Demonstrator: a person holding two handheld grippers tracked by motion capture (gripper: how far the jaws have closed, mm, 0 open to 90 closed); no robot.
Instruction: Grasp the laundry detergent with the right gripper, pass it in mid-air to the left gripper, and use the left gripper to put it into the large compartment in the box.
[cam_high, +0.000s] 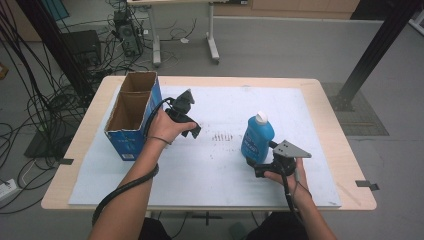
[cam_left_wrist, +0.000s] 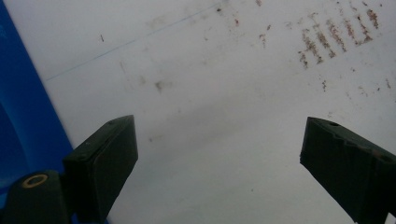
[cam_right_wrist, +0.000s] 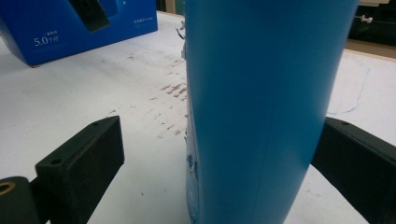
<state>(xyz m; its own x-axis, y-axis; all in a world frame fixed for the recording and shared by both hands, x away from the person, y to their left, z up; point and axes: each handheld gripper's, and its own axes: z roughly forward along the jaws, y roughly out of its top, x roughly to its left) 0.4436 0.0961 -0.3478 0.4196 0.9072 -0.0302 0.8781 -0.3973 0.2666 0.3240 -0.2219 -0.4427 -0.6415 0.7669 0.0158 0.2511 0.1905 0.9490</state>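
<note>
Right now my right gripper stands with its jaws wide, the upright blue bottle between them: the left jaw apart from it, contact at the right jaw unclear. My left gripper gapes over bare white mat, beside the blue box.

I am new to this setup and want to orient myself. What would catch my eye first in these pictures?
First, the blue bottle with its white cap, standing upright on the white mat at the right, between the open jaws of the right claw; the left jaw stands clear of it. Next, the open blue cardboard box at the table's left edge, with the left claw open beside it.
</note>
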